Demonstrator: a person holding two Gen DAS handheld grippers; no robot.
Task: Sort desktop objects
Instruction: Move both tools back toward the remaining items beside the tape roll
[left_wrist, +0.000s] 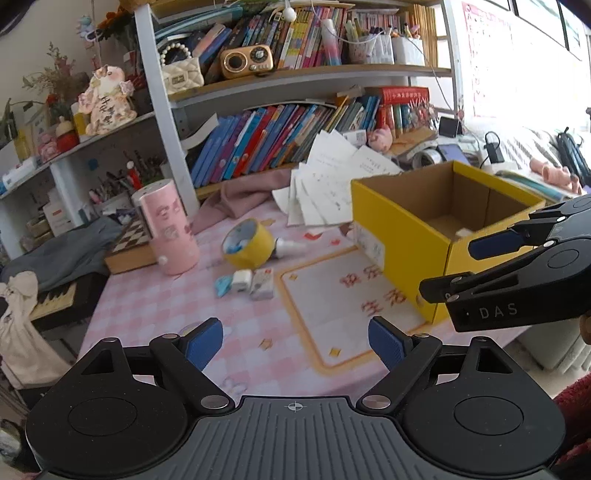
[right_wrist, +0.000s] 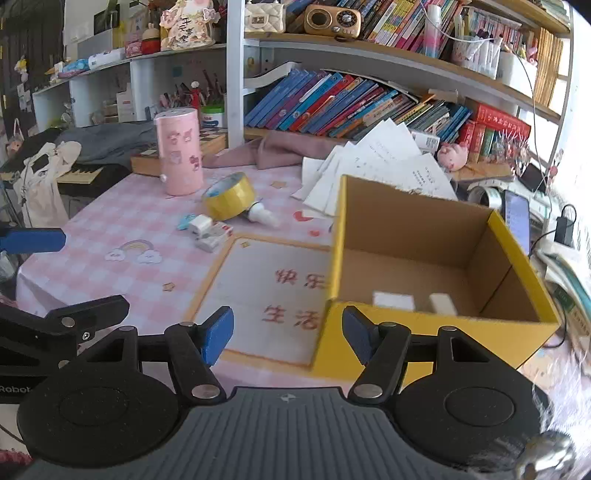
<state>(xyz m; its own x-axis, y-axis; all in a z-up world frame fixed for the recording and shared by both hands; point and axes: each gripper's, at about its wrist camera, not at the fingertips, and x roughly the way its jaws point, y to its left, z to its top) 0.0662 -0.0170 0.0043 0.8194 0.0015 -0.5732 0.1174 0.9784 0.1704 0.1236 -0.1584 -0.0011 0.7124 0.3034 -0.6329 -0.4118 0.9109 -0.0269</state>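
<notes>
A yellow cardboard box (left_wrist: 399, 236) stands open on the pink checked tablecloth (left_wrist: 155, 306); in the right wrist view the box (right_wrist: 436, 336) holds two small white items (right_wrist: 393, 301). A yellow tape roll (left_wrist: 246, 242) lies on its side by a small white bottle (left_wrist: 291, 246). In front of them sit a white cube (left_wrist: 242, 280), a small carton (left_wrist: 263, 283) and a blue scrap (left_wrist: 222, 285). My left gripper (left_wrist: 295, 343) is open and empty above the table's front. My right gripper (right_wrist: 288, 334) is open and empty, just before the box's near wall.
A pink cylinder (left_wrist: 170, 230) stands at the left by a chessboard box (left_wrist: 129, 247). Loose papers (left_wrist: 332, 181) and pink cloth (left_wrist: 243, 195) lie behind the box. A yellow-edged mat (left_wrist: 340, 295) covers the middle. Bookshelves fill the back. A phone (right_wrist: 517, 216) lies right of the box.
</notes>
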